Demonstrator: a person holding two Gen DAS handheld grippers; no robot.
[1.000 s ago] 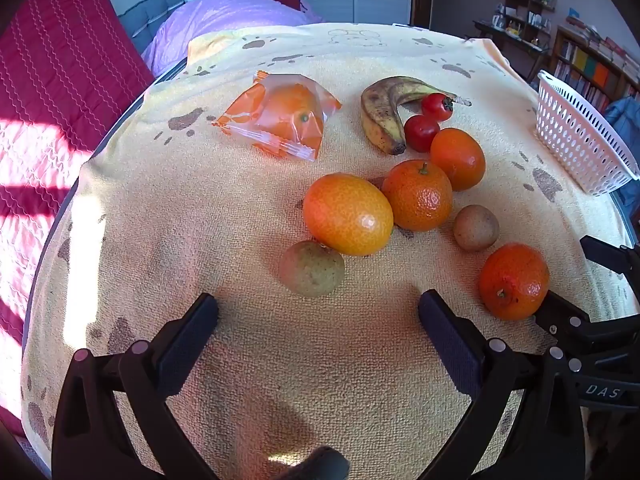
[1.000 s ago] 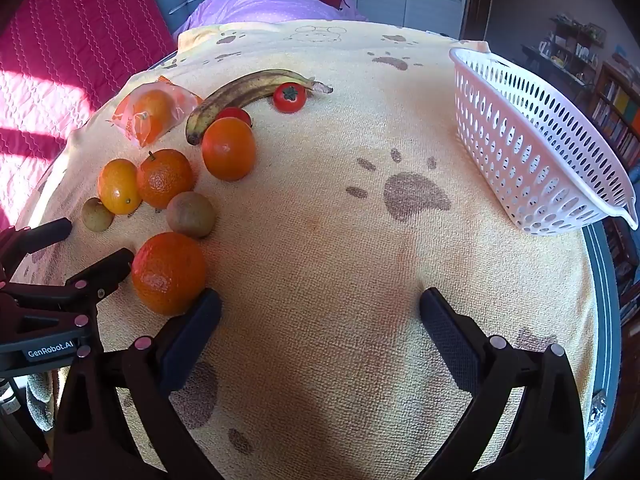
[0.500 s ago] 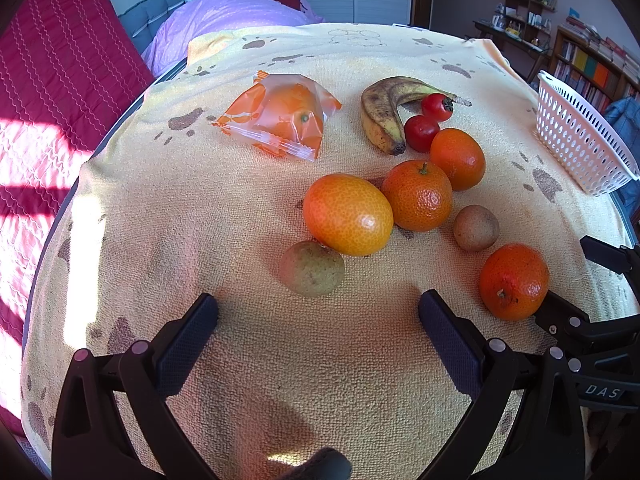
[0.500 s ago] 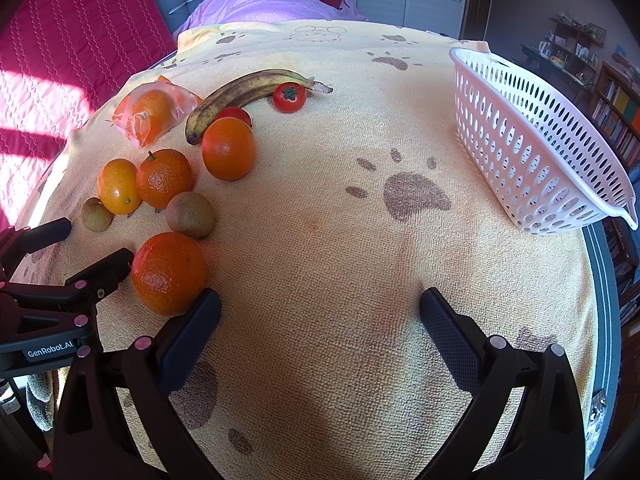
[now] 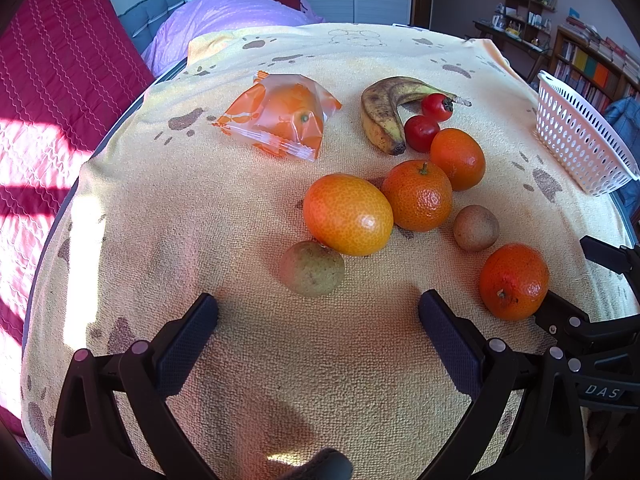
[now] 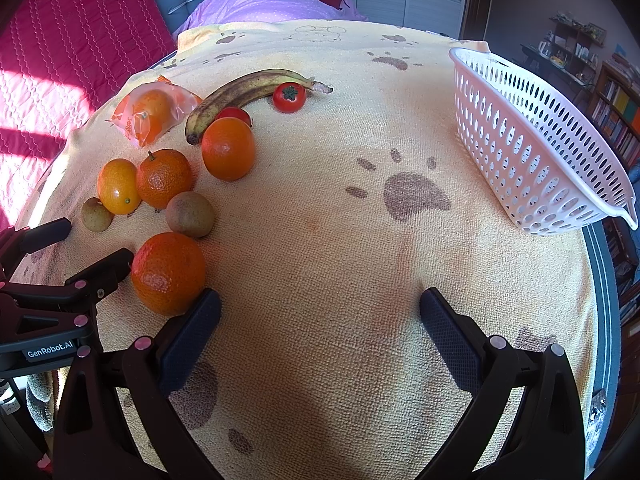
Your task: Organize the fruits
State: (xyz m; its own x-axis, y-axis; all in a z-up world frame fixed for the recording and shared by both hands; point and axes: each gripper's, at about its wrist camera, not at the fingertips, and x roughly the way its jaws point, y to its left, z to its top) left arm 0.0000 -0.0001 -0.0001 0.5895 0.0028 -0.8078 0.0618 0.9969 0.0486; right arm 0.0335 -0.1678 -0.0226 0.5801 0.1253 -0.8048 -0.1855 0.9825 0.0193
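- Nothing has moved since the earlier frames: every fruit lies where it lay, and both grippers hang over the near edge of the table as before.
- Left gripper (image 5: 318, 326) is spread wide and holds nothing; the small greenish fruit (image 5: 312, 268) lies just ahead of its gap. Right gripper (image 6: 320, 320) is also wide and empty, with only bare towel (image 6: 340, 240) between its fingers.
- Fruits form a group toward the left edge: the banana (image 6: 240, 94), two tomatoes (image 6: 289, 97), the oranges, a kiwi (image 6: 190, 214) and a wrapped orange (image 6: 152, 114). The white basket (image 6: 532, 152) stands well apart at the right edge, and it is tilted.
- Risk: the nearest orange (image 6: 168, 274) lies just beside the left finger of the right gripper and near the tip of the left one. A careless sideways move could push it, and I think it would roll toward the near edge.
- Risk: the oval orange (image 5: 348, 214) touches the small greenish fruit, so closing on one may disturb the other.
- Risk: both grippers are close together here and may collide.
- Risk: the basket is light and leaning; a dropped fruit could tip it.
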